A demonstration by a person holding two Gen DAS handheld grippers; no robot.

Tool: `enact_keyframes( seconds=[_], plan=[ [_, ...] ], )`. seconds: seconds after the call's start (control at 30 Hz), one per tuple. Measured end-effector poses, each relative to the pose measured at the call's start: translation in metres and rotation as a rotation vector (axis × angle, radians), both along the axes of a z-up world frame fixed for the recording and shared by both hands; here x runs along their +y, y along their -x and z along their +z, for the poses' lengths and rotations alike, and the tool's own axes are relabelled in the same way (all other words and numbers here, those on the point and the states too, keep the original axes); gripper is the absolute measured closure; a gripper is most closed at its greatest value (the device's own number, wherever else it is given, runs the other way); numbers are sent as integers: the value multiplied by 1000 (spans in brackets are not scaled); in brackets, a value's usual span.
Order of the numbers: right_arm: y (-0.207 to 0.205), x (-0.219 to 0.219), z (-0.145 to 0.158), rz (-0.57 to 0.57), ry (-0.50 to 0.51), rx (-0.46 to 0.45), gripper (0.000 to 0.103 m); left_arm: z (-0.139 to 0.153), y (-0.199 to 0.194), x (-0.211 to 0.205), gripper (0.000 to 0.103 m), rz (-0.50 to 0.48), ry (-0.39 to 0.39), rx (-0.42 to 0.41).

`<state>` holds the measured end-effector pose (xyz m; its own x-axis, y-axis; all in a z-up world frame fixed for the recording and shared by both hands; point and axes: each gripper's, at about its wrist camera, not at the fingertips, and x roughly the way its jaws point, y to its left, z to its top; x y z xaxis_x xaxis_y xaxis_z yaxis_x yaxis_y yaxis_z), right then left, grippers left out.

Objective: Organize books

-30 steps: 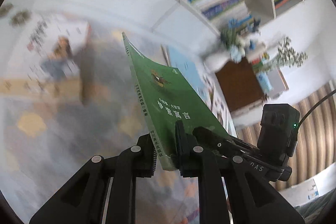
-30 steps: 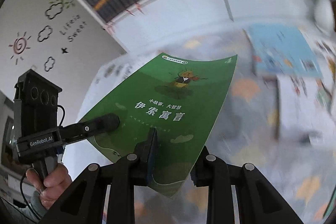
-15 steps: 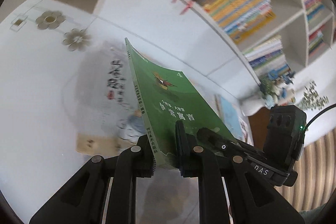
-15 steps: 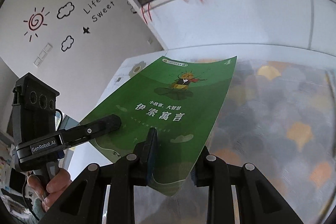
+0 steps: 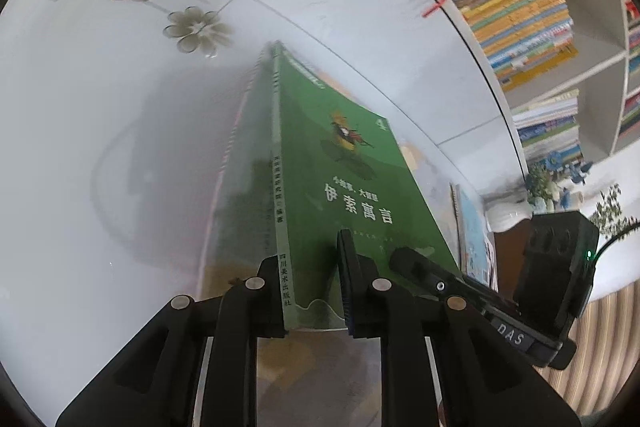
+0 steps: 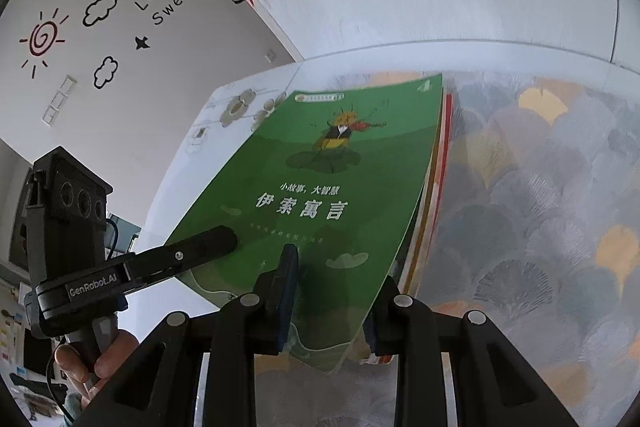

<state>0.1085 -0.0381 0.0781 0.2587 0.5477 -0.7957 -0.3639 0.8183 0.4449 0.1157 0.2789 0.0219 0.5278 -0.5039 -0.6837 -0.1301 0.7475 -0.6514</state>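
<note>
Green book (image 5: pixel 352 187), gripped at its near edge by both tools. I have the left hand-held gripper (image 5: pixel 310 291) at the spine, its jaws beginning to open with the book between them; the right hand-held gripper (image 6: pixel 328 301) is clamped on the page side. The book tilts over a stack of books (image 6: pixel 434 211) on the floor beside the rug (image 6: pixel 540 187). I judge it best lowered flat, edges squared, before full release.
</note>
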Motion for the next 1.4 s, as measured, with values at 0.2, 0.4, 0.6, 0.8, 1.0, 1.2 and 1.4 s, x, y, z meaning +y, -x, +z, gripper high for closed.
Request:
enact_keyframes(
  seconds=[0.2, 0.4, 0.6, 0.8, 1.0, 1.2, 1.4],
  plan=[
    [2, 9, -10, 2, 19, 33, 76, -5, 13, 14, 87, 72, -53, 38],
    [7, 5, -15, 18, 48, 58, 66, 3, 35, 23, 87, 121, -173, 63],
    [33, -37, -10, -18, 50, 72, 65, 25, 41, -18, 85, 23, -209, 32],
    [71, -129, 7, -170, 52, 59, 65, 48, 23, -121, 77, -202, -228, -21],
    [91, -249, 33, -409, 70, 7, 56, 46, -13, -256, 77, -396, -192, -23],
    [83, -358, 49, -605, 122, -23, 56, 27, -48, -348, 77, -409, -204, 2],
    [48, -426, 40, -660, 168, -24, 61, 0, -83, -389, 77, -331, -263, 64]
  ],
)
